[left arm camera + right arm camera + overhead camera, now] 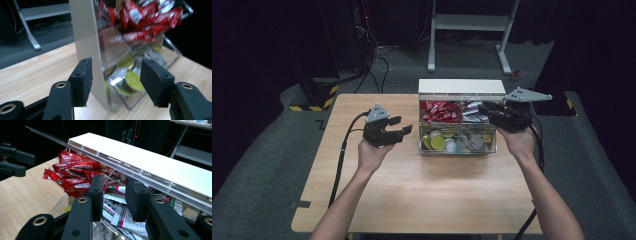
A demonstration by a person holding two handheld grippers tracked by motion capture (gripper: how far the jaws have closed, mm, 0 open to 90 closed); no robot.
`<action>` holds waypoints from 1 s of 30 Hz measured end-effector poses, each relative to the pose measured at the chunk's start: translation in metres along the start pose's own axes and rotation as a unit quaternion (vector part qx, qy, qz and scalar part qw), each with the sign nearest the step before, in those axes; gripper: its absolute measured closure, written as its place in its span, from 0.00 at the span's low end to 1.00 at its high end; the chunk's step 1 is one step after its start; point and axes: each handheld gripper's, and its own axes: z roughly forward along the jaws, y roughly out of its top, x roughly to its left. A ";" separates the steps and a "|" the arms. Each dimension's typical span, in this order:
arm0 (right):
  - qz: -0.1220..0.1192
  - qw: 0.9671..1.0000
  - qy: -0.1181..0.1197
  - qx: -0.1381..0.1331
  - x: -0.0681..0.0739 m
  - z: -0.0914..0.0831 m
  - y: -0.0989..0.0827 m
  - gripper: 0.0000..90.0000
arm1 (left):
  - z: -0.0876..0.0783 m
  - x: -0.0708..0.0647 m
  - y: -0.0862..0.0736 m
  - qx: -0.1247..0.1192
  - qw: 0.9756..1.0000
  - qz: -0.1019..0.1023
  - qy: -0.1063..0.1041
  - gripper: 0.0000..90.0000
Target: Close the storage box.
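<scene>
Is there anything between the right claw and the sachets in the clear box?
Nothing visible blocks it. The right claw hangs just over the white-and-green sachets inside the clear plastic compartment box; the box's white lid stands open behind them, out of the way.

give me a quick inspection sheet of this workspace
surface: wooden table, bare around the box
job's things: clear box with white lid raised; red sachets, white packets and yellow-lidded capsules inside
clutter: nothing seen
grippers: left gripper beside the box, jaws apart, holding nothing; right gripper reaching into the box over the packets, jaws narrowly apart, grip cannot be told
cables: black cable from the left gripper, floor cables behind
surroundings: grey floor, white frame, dark curtains
</scene>
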 end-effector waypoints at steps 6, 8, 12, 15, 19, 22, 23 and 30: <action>0.003 1.000 0.000 0.000 -0.002 0.002 0.002 0.76 | 0.007 -0.007 0.014 -0.006 1.000 0.009 -0.010 0.49; 0.007 1.000 0.000 0.001 -0.003 0.004 0.002 0.76 | 0.012 -0.011 0.019 -0.005 1.000 0.014 -0.013 0.49; 0.008 1.000 0.001 0.002 -0.004 0.006 0.002 0.76 | 0.019 -0.016 0.026 -0.004 1.000 0.019 -0.019 0.50; 0.004 1.000 -0.001 0.006 -0.004 0.006 0.003 0.76 | 0.027 -0.019 0.030 0.003 1.000 0.021 -0.023 0.50; -0.001 1.000 -0.004 0.009 -0.004 0.006 0.005 0.77 | 0.031 -0.020 0.035 0.002 1.000 0.015 -0.024 0.52; -0.002 1.000 -0.004 0.009 -0.004 0.006 0.007 0.77 | 0.031 -0.022 0.038 -0.004 0.999 0.016 -0.031 0.56; -0.002 1.000 -0.005 0.009 -0.005 0.006 0.007 0.77 | 0.032 -0.023 0.040 -0.005 0.999 0.018 -0.032 0.56; 0.000 1.000 -0.006 0.007 -0.006 0.007 0.009 0.78 | 0.041 -0.028 0.045 0.001 0.999 0.019 -0.032 0.59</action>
